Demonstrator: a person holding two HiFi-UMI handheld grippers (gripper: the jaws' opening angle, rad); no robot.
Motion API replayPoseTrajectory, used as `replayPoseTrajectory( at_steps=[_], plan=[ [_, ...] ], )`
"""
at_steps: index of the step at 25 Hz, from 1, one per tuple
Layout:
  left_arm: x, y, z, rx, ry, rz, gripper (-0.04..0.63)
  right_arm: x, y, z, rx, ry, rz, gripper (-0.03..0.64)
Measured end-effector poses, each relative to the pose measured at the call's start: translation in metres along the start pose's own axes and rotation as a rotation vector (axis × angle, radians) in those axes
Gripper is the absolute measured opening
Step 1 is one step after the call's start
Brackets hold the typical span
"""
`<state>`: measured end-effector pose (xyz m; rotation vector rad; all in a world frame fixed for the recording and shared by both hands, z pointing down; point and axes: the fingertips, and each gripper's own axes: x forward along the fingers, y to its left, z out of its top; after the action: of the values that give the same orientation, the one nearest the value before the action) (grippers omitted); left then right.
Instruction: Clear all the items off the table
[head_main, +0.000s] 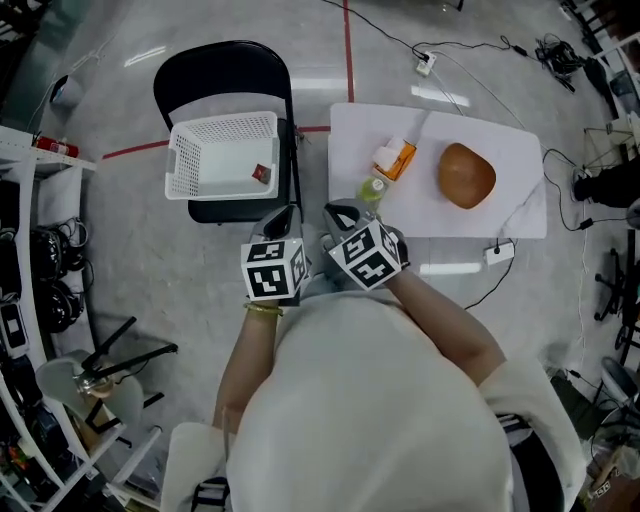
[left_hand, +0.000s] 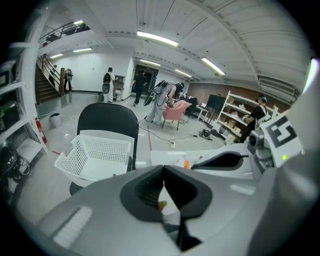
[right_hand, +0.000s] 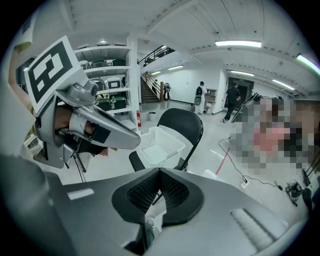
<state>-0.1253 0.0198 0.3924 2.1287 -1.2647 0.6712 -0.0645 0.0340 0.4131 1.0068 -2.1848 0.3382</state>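
A white table (head_main: 510, 215) holds an orange carton (head_main: 393, 158), a green-capped bottle (head_main: 372, 188) and a brown bowl (head_main: 466, 175). To its left a white mesh basket (head_main: 222, 155) rests on a black chair (head_main: 225, 70), with a small red item (head_main: 262, 173) inside. My left gripper (head_main: 279, 221) and right gripper (head_main: 341, 213) hover side by side between the chair and the table's near-left corner. Both are shut with nothing between the jaws. The left gripper view shows its shut tips (left_hand: 162, 170) and the basket (left_hand: 100, 155). In the right gripper view the shut tips (right_hand: 160, 172) sit below the basket (right_hand: 160, 142).
A white power adapter (head_main: 499, 252) lies at the table's near edge, with cables trailing over the floor (head_main: 470, 50). Shelving (head_main: 30, 260) lines the left side. Red tape (head_main: 348, 45) marks the floor. People stand far off in the hall (left_hand: 140, 87).
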Motion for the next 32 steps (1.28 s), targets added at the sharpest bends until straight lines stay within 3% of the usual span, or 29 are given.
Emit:
replayPoseTrajectory(
  at_steps=[21, 32],
  plan=[
    [-0.053, -0.071, -0.069, 0.112, 0.031, -0.197, 0.009, -0.087, 0.059, -0.08, 0.144, 0.046, -0.189, 0.0],
    [-0.046, -0.104, -0.075, 0.175, 0.051, -0.269, 0.009, -0.117, 0.044, -0.107, 0.222, 0.051, -0.29, 0.0]
  ],
)
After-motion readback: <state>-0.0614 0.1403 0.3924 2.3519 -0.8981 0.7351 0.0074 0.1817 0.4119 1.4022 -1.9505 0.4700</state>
